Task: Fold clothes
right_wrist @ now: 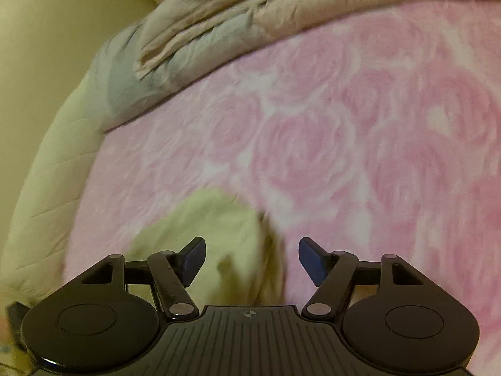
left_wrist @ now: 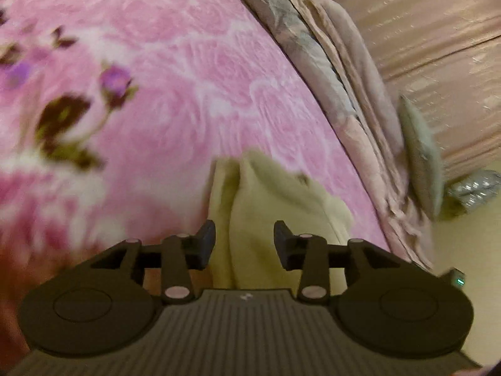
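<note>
A pale yellow garment [left_wrist: 275, 206] lies bunched on a pink rose-patterned blanket [left_wrist: 175, 72]. My left gripper [left_wrist: 244, 241] is open just above it, with folds of the cloth showing between its fingers but not pinched. In the right wrist view the same yellow garment [right_wrist: 219, 228] sits low and left of centre, blurred. My right gripper [right_wrist: 252, 258] is open too, its left finger over the cloth and its right finger over the pink blanket [right_wrist: 360, 144]. Neither gripper holds anything.
A rumpled beige and grey quilt [left_wrist: 338, 72] runs along the bed's far edge, with a grey cushion [left_wrist: 422, 156] and a shiny wrapped object [left_wrist: 476, 188] beyond. In the right wrist view the quilt [right_wrist: 203, 31] lies across the top, with a cream padded edge [right_wrist: 53, 150] at left.
</note>
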A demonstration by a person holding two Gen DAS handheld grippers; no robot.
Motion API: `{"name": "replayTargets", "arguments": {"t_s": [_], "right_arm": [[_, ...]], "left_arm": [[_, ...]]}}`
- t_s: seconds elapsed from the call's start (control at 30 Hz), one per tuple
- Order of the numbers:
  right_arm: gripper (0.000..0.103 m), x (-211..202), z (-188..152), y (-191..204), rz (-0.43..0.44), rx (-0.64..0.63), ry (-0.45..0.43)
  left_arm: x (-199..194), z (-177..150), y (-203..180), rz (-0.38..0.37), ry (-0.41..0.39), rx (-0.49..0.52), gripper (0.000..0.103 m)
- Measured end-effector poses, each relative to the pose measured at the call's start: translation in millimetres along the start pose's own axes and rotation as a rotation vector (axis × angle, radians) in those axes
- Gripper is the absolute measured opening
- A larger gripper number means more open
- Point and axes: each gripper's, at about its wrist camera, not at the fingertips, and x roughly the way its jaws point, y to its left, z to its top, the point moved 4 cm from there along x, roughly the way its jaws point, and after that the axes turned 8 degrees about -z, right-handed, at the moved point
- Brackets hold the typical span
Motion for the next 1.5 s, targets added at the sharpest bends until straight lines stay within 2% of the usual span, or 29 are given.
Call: {"name": "replayTargets", "arguments": {"t_s": [0.13,0.23,0.27,0.3,0.33,0.37,0.43,0.53,0.6,0.63,0.67,0.7,0.73,0.8,0.87,0.97,1.0,1.1,1.2,1.3,1.43,1.5], "right_arm": [[0.069,-16.2,-37.2,-2.5,0.049,0.020,0.095],[0.068,-17.0,-56.8,-2.0,0.052,0.016,0.121],[0.064,-15.2,-59.6,-1.8,0.054,0.015,0.119],[0.039,-13.2,-61.7,-1.6,0.055,0.013,0.115],[0.028,-10.4,-61.1,-0.9,0.054,0.007,0.108],[0.021,-8.9,-59.0,-0.1,0.047,-0.003,0.097],[0.017,-5.8,-55.1,1.8,0.030,-0.025,0.076],[0.017,1.2,-58.3,6.6,-0.022,-0.062,0.088],[0.019,0.2,-62.4,8.0,-0.050,-0.052,0.086],[0.029,-2.1,-63.1,9.7,-0.073,-0.063,0.082],[0.038,-5.9,-61.8,12.8,-0.121,-0.085,0.061],[0.053,-10.0,-60.5,16.0,-0.166,-0.108,0.040],[0.053,-14.8,-59.1,20.2,-0.196,-0.139,0.015],[0.052,-24.5,-56.5,29.2,-0.252,-0.200,-0.036],[0.052,-32.7,-57.5,43.7,-0.261,-0.259,-0.094],[0.052,-33.7,-65.2,68.9,-0.242,-0.362,-0.154],[0.047,-29.6,-70.2,75.3,-0.242,-0.404,-0.157],[0.030,-6.0,-82.9,84.8,-0.286,-0.522,-0.139],[0.029,25.3,-89.6,72.0,-0.359,-0.598,-0.100],[0.029,23.1,-82.4,67.5,-0.359,-0.553,-0.083],[0.029,8.4,-76.3,65.7,-0.365,-0.481,-0.088],[0.029,-7.7,-79.6,72.6,-0.361,-0.446,-0.106]], "left_arm": [[-20.4,-30.2,-2.7,-0.005,0.032,0.019,0.037],[-10.9,-39.5,-7.3,0.001,0.035,0.091,0.034],[-4.3,-40.9,-9.2,0.002,0.042,0.120,0.024],[1.4,-41.7,-10.3,0.008,0.053,0.154,0.007],[5.4,-41.7,-11.0,0.010,0.064,0.179,0.002],[6.6,-42.5,-8.5,0.023,0.071,0.177,0.002],[8.9,-44.2,-3.5,0.048,0.085,0.172,0.004],[11.5,-46.4,2.7,0.088,0.102,0.168,0.008],[4.9,-42.6,-3.2,0.151,0.069,0.182,0.017],[0.4,-39.7,-6.1,0.187,0.046,0.186,0.022],[-5.3,-36.5,-9.8,0.228,0.012,0.188,0.019],[-12.3,-32.5,-14.6,0.275,-0.028,0.200,0.015],[-18.7,-28.6,-20.2,0.315,-0.064,0.213,0.013],[-23.0,-24.2,-41.8,0.311,-0.087,0.275,0.004],[-14.3,-28.9,-66.5,0.262,-0.053,0.354,0.002],[15.7,-48.0,-97.7,0.174,0.039,0.449,0.002],[27.9,-55.1,-104.2,0.154,0.062,0.473,0.002],[64.5,-69.4,-108.8,0.183,0.122,0.536,0.001],[88.8,-73.3,-97.1,0.263,0.136,0.572,0.001],[89.6,-68.0,-95.6,0.277,0.137,0.553,0.000],[72.0,-61.0,-107.5,0.244,0.132,0.547,0.000],[75.6,-64.3,-108.1,0.237,0.172,0.549,0.000]]}}
